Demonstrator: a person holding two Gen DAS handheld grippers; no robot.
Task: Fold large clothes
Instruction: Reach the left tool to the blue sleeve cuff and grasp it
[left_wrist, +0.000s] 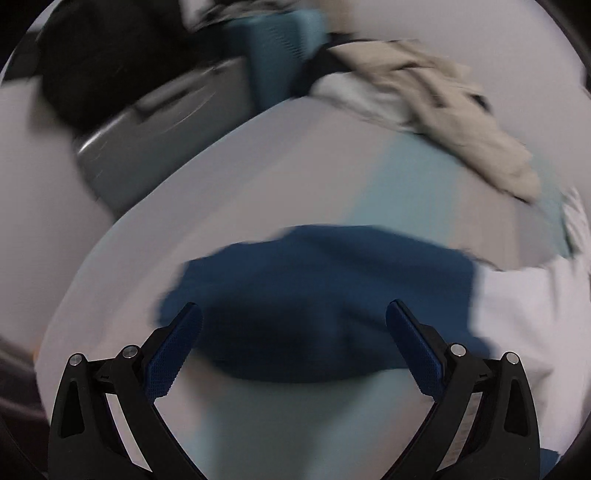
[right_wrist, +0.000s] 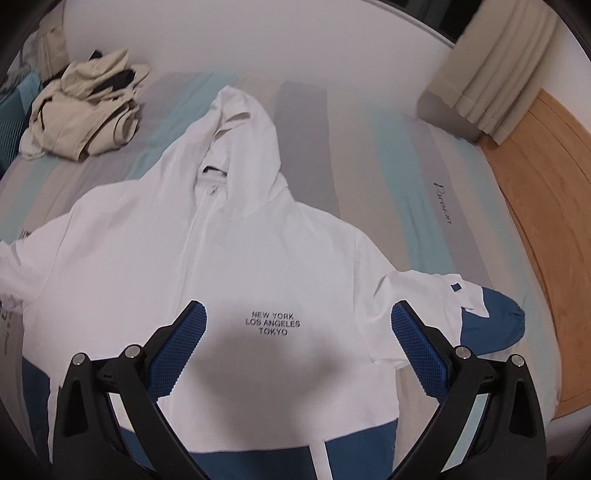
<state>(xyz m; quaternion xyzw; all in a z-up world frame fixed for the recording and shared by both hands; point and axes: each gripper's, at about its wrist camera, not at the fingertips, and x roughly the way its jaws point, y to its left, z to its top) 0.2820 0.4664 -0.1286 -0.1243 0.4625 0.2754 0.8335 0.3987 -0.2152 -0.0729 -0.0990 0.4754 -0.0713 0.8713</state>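
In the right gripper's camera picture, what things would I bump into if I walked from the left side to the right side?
Beige clothes pile → white hooded jacket → its blue cuff → curtain → wooden floor.

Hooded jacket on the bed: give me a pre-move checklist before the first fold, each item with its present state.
1. Hooded jacket spread flat, front up: ok.
2. Hood laid out above the collar: ok.
3. Blue cuff of one sleeve extended sideways: ok; the other sleeve runs out of the right wrist view: cannot tell.
4. Right gripper open, empty: ok.
5. Left gripper open over the blue sleeve end: ok, though blurred.
6. Beige clothes pile apart from the jacket: ok.
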